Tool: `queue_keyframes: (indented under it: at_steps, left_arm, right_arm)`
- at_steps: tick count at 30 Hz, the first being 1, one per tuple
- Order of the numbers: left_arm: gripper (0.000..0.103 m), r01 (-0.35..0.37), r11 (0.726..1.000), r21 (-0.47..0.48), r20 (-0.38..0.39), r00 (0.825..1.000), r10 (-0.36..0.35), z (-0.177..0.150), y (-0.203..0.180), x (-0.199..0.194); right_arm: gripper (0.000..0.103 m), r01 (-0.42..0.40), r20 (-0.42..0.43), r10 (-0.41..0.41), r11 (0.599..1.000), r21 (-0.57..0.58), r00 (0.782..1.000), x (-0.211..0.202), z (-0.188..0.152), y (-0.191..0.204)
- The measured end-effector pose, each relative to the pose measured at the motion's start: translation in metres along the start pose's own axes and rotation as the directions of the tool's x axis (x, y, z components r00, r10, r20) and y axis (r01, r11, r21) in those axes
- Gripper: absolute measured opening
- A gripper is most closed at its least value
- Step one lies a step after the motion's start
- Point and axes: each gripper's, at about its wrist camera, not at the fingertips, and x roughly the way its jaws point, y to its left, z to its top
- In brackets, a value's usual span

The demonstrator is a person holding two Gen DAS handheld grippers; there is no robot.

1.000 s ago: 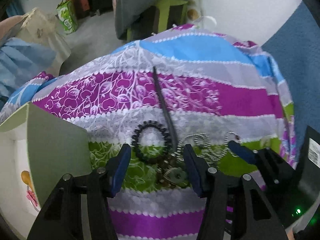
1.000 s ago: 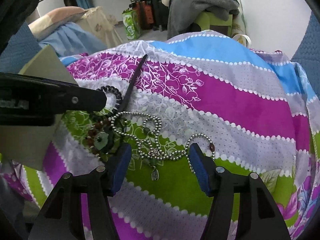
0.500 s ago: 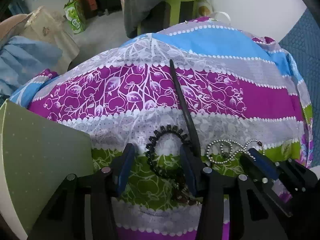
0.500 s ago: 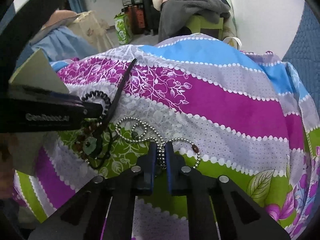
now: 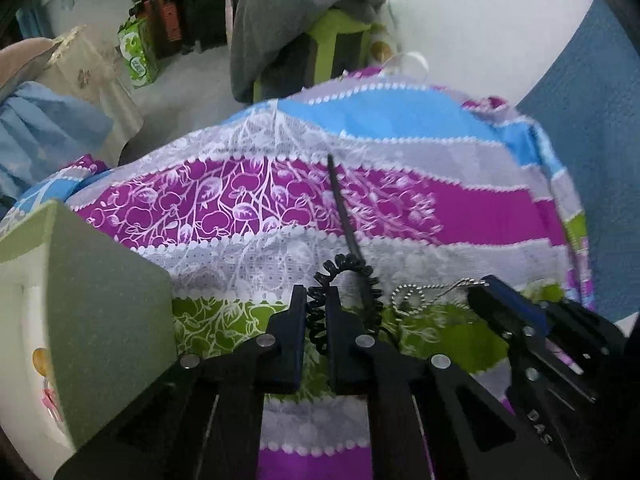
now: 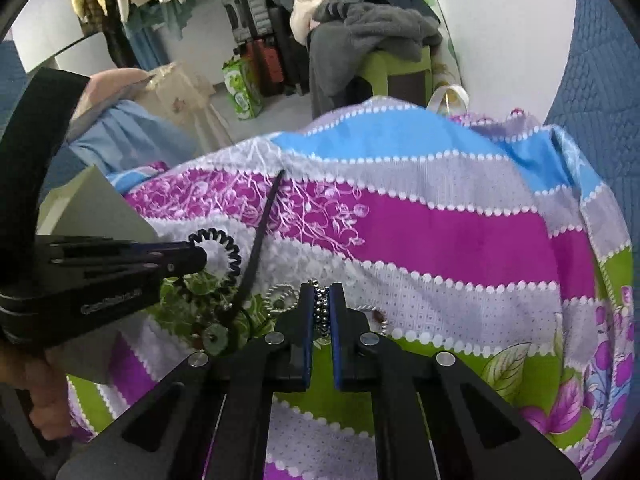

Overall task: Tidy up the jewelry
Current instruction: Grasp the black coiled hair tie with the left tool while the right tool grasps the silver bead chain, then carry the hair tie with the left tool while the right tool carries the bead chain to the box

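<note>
Silver bead chain point(image 6: 321, 307) clamped in right hand-held gripper point(image 6: 321, 300), black spiral band point(image 5: 318, 316) in left point(image 5: 316, 300).

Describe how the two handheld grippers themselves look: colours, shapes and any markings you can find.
Both are black, angular frames with cut-out openings and round silver rivets. The left gripper has dark flat fingers; pale lettering runs along its body in the right wrist view, too blurred to read. The right gripper has blue-edged finger pads. No cables or sleeves show.
</note>
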Motion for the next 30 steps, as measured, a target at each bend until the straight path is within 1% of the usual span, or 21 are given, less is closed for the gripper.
queue_keyframes:
  at_steps: [1,7,10,13,17,19,24,30]
  left_arm:
    - [0.007,0.018,1.000,-0.007,0.014,1.000,-0.018,0.000,0.001,-0.009]
    - [0.007,0.052,0.999,0.013,0.056,0.997,-0.053,-0.002,-0.009,-0.050]
    - [0.007,0.066,0.998,0.019,0.063,0.996,-0.067,-0.004,-0.005,-0.065]
    - [0.007,0.097,0.995,-0.001,0.067,0.993,-0.096,-0.004,-0.001,-0.078]
    - [0.007,0.092,0.996,0.017,0.092,0.991,-0.093,0.000,-0.002,-0.096]
    - [0.007,0.104,0.994,0.021,0.106,0.989,-0.106,0.002,0.001,-0.106]
    - [0.008,0.120,0.992,0.024,0.131,0.984,-0.122,0.009,0.006,-0.127]
    - [0.008,0.112,0.993,0.035,0.164,0.980,-0.117,0.022,0.017,-0.158]
  right_arm:
    - [0.005,-0.005,0.006,0.005,1.000,0.005,1.000,-0.004,0.000,0.000]
    - [0.005,-0.001,0.040,0.001,1.000,0.007,0.999,-0.031,0.002,0.004]
    - [0.005,-0.005,0.060,0.004,1.000,0.023,0.998,-0.045,0.006,0.006]
    - [0.005,-0.005,0.075,0.002,0.999,0.040,0.997,-0.059,0.013,0.008]
    - [0.005,0.006,0.097,-0.010,0.999,0.038,0.995,-0.076,0.024,0.015]
    - [0.005,0.011,0.105,-0.015,0.999,0.035,0.994,-0.084,0.030,0.019]
    - [0.005,-0.007,0.128,0.000,0.998,0.056,0.992,-0.102,0.046,0.030]
    - [0.005,0.023,0.158,-0.026,0.999,0.022,0.987,-0.123,0.070,0.059]
